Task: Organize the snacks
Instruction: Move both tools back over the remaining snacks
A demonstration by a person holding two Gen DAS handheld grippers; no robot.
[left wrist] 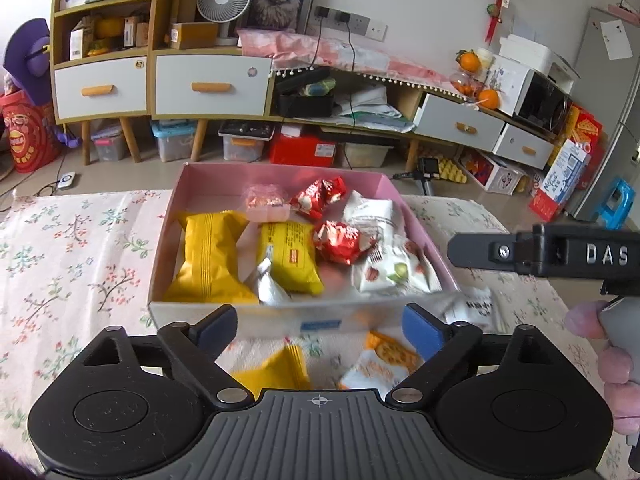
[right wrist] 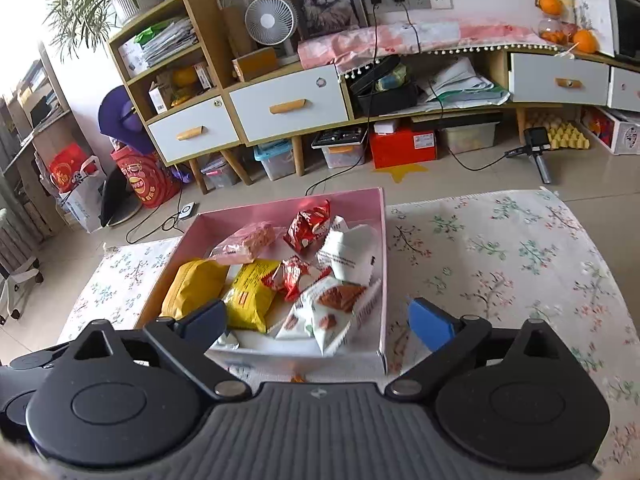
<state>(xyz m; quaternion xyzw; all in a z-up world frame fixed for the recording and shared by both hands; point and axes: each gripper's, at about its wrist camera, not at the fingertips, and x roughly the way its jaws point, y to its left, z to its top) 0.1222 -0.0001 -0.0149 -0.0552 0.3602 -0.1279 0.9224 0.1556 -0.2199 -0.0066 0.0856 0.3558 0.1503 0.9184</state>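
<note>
A pink box (left wrist: 280, 169) stands on the floral tablecloth (left wrist: 72, 248) and holds several snacks: two yellow packets (left wrist: 212, 256), two red ones (left wrist: 340, 240), white ones (left wrist: 392, 272) and a pink one (left wrist: 267, 200). My left gripper (left wrist: 320, 326) hangs open over the box's near wall, nothing between its fingers. Under it on the cloth lie a yellow packet (left wrist: 280, 368), an orange-and-white cracker packet (left wrist: 384, 360) and a white packet (left wrist: 476, 308). My right gripper (right wrist: 320, 320) is open and empty above the box's (right wrist: 383, 240) near right corner, over a white biscuit packet (right wrist: 332, 308).
The right tool's black body (left wrist: 540, 252) and the fingers of the hand (left wrist: 616, 360) holding it show at the right of the left wrist view. Floral cloth (right wrist: 520, 260) stretches right of the box. Beyond the table are floor, low cabinets (right wrist: 288, 108) and storage bins.
</note>
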